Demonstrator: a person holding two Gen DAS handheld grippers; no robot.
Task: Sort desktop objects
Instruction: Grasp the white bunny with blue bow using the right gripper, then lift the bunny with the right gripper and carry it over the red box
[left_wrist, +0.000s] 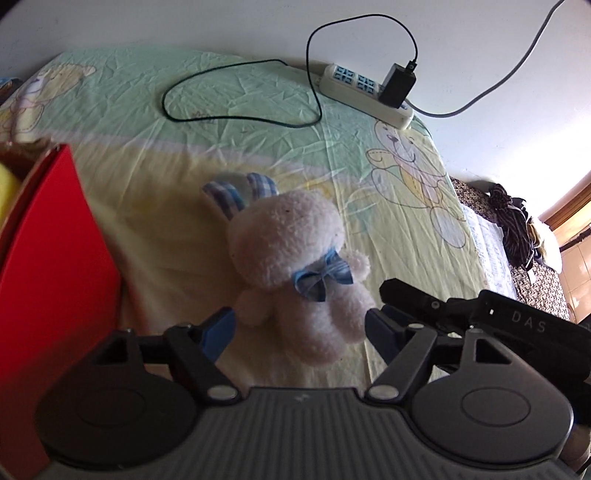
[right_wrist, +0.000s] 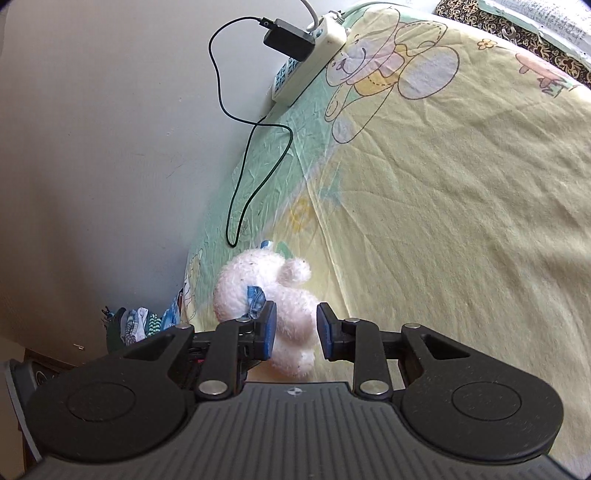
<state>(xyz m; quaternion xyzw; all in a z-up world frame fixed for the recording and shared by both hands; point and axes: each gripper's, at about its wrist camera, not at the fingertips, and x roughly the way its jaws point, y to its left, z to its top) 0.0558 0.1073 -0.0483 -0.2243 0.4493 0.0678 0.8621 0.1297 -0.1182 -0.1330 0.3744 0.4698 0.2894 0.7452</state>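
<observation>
So the plush bunny (left_wrist: 295, 266) sits on the bed sheet (left_wrist: 166, 221), right ahead of the left gripper (left_wrist: 301, 325), whose jaws are partly open either side of its legs, not pinching I think. The right gripper (right_wrist: 293, 330) is narrowly open around a leg, apparently not squeezing. A red box (left_wrist: 48, 258) stands left of the left gripper.

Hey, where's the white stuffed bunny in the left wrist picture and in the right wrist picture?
Left wrist: the stuffed bunny lies mid-frame on the bedsheet, its body between the left gripper fingers.
Right wrist: the bunny is lower centre, its legs between the right gripper fingers.
Shared landmark: the white power strip with a black charger, by the wall.
</observation>
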